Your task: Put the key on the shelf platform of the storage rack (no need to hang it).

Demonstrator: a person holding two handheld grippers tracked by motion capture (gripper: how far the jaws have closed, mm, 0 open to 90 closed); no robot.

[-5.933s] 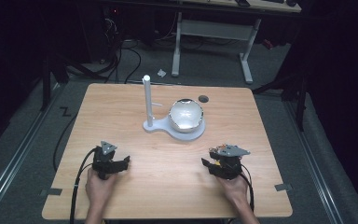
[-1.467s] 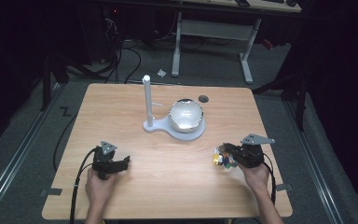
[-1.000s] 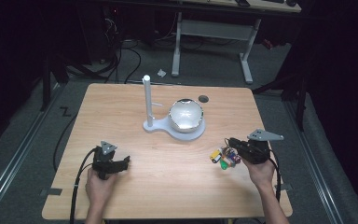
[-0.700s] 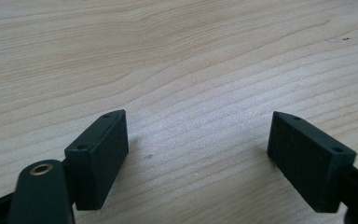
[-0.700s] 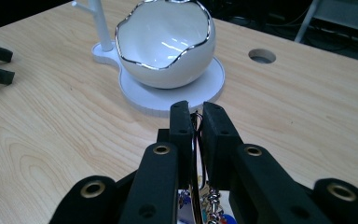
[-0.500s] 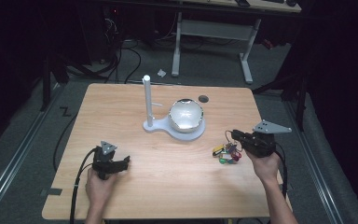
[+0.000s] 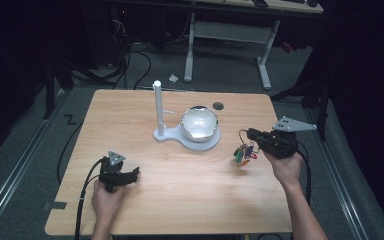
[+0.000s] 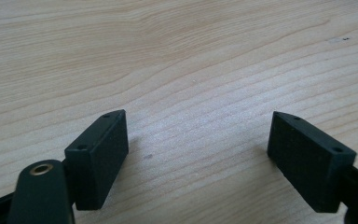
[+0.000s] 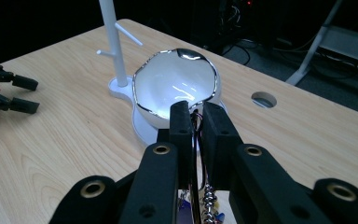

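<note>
My right gripper (image 7: 246, 133) is lifted above the table's right side, shut on a bunch of keys (image 7: 243, 152) with coloured tags that hangs below its jaws. In the right gripper view the jaws pinch the key ring (image 9: 196, 122) and a ball chain (image 9: 208, 196) dangles beneath. Ahead stands a white bowl with a silver rim (image 9: 175, 88) on a white base, with a white peg stand (image 9: 113, 42) rising beside it. My left gripper (image 7: 130, 175) rests low at the table's front left, open, with bare wood between its fingers (image 8: 98, 156).
The wooden table (image 7: 130, 120) has a round cable hole (image 7: 218, 105) behind the bowl. A desk frame and cables stand on the dark floor beyond the far edge. The left gripper (image 9: 9, 91) lies at the left of the right gripper view.
My right gripper has lifted the keys off the table and carried them right and toward the far side, up toward the bowl. The left gripper has stayed put.
</note>
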